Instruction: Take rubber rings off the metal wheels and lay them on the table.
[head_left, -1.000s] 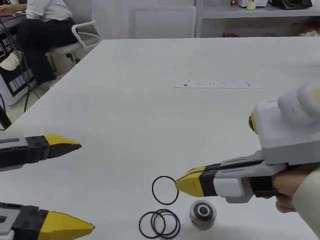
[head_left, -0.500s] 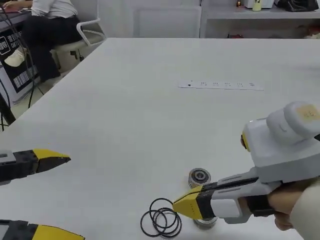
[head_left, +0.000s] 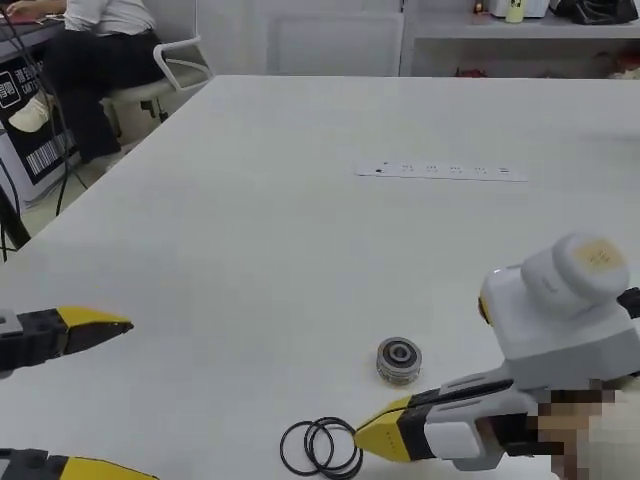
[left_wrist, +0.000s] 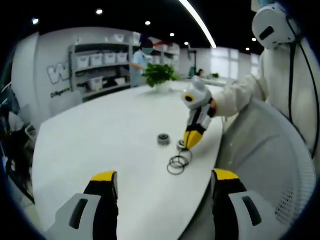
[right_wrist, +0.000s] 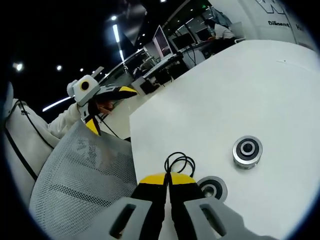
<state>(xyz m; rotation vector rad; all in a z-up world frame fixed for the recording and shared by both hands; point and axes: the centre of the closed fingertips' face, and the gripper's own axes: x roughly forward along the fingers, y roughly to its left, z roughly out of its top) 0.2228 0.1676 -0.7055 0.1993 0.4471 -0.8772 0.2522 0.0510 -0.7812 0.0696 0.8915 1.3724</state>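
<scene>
**Limp rings, dense little wheels**

Several black rubber rings (head_left: 320, 447) lie overlapping in a small heap on the white worktop (head_left: 300, 230), near its front edge. The right tongs (head_left: 362, 437) are clenched, with their yellow tips at the rim of that heap. Whether a ring is nipped between them cannot be told. The left tongs (left_wrist: 164, 176) are spread wide and grasp nothing, well apart from the heap on the left.

One metal wheel (head_left: 399, 358) lies flat just beyond the rings. The right gripper view shows a second wheel (right_wrist: 212, 187) closer in, just beside the tongs. Whether either carries a ring is too small to tell.

The rings look thin, light and floppy, so they would likely stretch under a pull and spring back on release. They lie flat and interlaced, so one could drag its neighbours along. The surest hold would be a pinch across the cord on an outer arc, clear of the overlaps.

The wheels look rigid, smooth and heavy for their size. They are likely to skid on the slick worktop, so one would need clamping across its rim while a ring is drawn off.
</scene>
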